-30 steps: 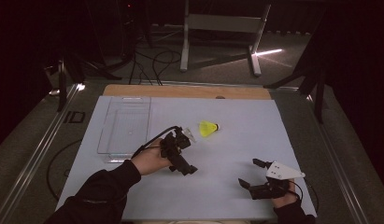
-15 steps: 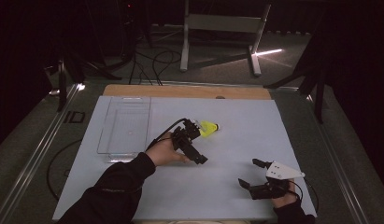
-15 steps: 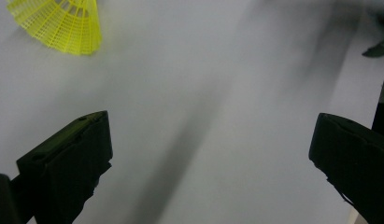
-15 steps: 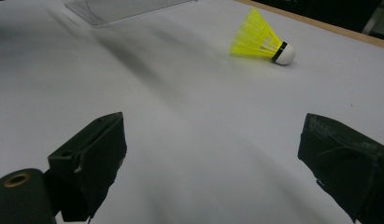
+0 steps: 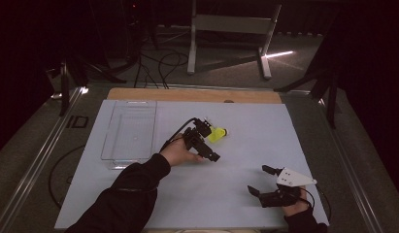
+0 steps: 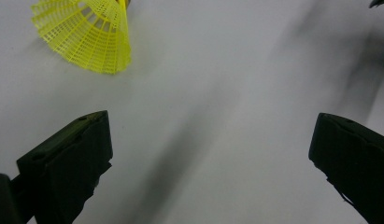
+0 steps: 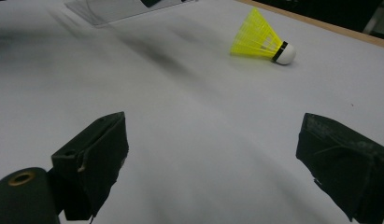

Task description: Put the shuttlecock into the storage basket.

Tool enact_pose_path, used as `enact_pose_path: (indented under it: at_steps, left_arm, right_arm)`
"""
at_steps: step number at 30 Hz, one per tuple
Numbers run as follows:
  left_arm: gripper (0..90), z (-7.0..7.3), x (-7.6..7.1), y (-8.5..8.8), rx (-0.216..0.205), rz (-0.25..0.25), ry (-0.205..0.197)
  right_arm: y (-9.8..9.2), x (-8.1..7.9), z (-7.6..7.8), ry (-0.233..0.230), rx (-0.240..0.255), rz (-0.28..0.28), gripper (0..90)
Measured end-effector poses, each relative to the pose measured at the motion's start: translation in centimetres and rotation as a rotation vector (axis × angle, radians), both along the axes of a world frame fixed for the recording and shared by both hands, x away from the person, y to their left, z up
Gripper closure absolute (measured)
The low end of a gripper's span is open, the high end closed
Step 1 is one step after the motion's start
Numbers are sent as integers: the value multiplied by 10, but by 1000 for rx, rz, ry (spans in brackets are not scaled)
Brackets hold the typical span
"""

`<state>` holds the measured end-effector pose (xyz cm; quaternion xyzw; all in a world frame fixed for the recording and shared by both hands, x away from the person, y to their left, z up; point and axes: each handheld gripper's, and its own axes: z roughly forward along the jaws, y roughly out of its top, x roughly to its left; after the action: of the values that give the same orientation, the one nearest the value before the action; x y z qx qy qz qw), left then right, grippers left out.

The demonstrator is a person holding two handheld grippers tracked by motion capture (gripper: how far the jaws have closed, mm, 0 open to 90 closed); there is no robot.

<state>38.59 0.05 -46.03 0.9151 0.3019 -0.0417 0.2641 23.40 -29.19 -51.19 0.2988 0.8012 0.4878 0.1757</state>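
A yellow shuttlecock with a white cork lies on its side on the white table sheet, near the middle. My left gripper is right beside it on its near-left side, open, with nothing between the jaws. In the left gripper view the yellow skirt lies ahead and to the left, outside the gap of the left gripper. My right gripper rests open near the front right of the sheet. In its own view the right gripper is wide open and the shuttlecock lies far ahead.
A clear plastic tray stands on the left part of the sheet; its corner appears at the top of the right gripper view. A wooden table edge runs along the back. Dark floor, cables and a stand lie beyond.
My left gripper has moved forward and to the right, up beside the shuttlecock. The right gripper and the shuttlecock have stayed in place.
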Motion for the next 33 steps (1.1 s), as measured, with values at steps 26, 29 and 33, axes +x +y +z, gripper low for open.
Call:
enact_pose_path:
  at_steps: [26,29,33]
  left_arm:
    - [181,-28,40,-16,-31,77,-20]
    - [237,-31,44,-17,-34,82,-39]
    - [285,-37,49,-18,-25,78,-42]
  right_arm:
    - [-1,1,-1,11,15,7,91]
    - [-1,1,-1,16,17,6,91]
    - [-1,1,-1,17,19,6,92]
